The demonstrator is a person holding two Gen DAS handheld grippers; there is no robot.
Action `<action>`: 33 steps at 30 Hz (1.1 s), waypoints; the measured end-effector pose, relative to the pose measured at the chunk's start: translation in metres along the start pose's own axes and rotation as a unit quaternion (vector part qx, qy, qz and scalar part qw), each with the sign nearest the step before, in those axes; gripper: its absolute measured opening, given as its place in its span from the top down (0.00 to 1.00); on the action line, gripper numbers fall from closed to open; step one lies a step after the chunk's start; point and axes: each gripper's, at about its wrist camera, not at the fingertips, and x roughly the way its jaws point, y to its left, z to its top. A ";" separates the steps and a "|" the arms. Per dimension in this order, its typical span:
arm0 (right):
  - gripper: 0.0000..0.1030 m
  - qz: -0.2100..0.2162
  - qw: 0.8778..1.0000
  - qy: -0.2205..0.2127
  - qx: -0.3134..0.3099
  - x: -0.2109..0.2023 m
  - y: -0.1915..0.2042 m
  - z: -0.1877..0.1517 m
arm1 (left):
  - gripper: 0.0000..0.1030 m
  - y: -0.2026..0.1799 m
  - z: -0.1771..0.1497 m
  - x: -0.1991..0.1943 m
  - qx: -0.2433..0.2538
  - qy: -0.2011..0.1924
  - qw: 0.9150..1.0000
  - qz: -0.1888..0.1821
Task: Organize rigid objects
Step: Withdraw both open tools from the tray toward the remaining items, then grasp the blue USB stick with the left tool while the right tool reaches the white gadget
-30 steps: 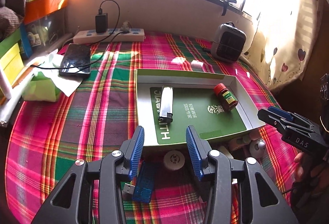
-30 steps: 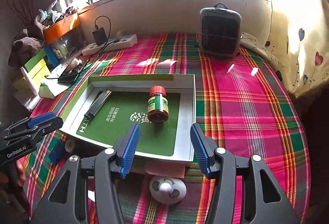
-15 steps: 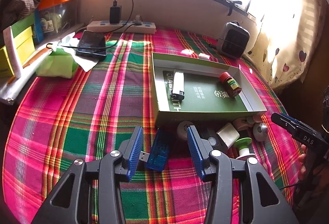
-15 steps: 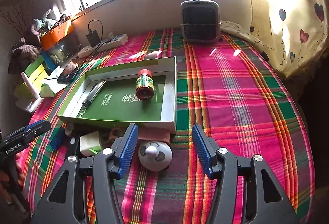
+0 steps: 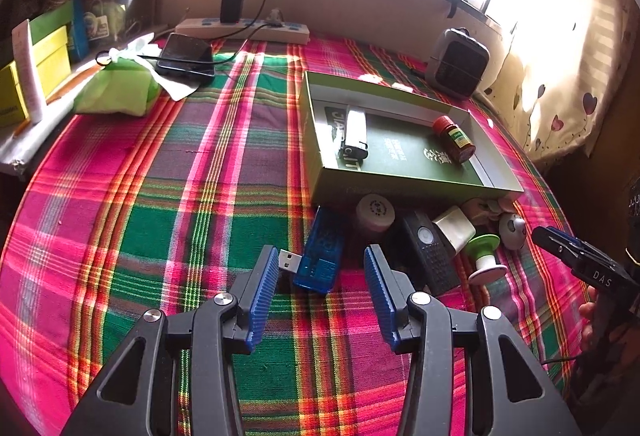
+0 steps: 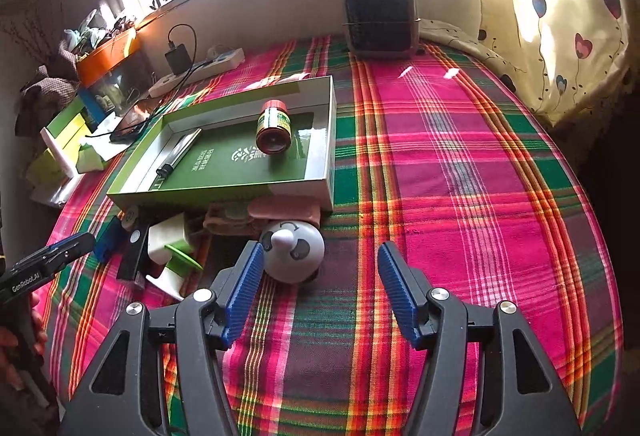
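left hand-held gripper [image 5: 322, 276] (jaws apart) over blue usb stick [image 5: 320, 256], green tray [image 5: 352, 183] beyond

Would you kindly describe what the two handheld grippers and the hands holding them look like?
Both the left gripper and the right gripper have black skeletal frames with triangular cut-outs, silver pivot screws, and blue ribbed finger pads. Seen from the opposite camera, the left body reads "GenRobot.AI" and the right "DAS" in white. A thin black cable trails below the right one. Bare fingers show; no sleeves visible.

woven plaid cloth [image 5: 160, 195], glossy cardboard tray [image 5: 400, 191], translucent plastic usb stick [image 5: 320, 256]
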 end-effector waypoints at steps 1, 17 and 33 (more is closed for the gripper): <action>0.41 0.000 1.000 0.001 0.000 0.000 -0.001 -0.001 | 0.57 0.000 -0.001 0.001 0.002 0.001 1.000 0.000; 0.41 -0.015 1.000 0.023 -0.010 0.013 0.006 -0.007 | 0.57 -0.006 0.007 0.021 0.040 0.012 0.998 0.038; 0.41 -0.030 0.999 0.034 -0.019 0.023 0.012 -0.004 | 0.58 -0.018 0.010 0.029 0.075 0.007 0.996 0.042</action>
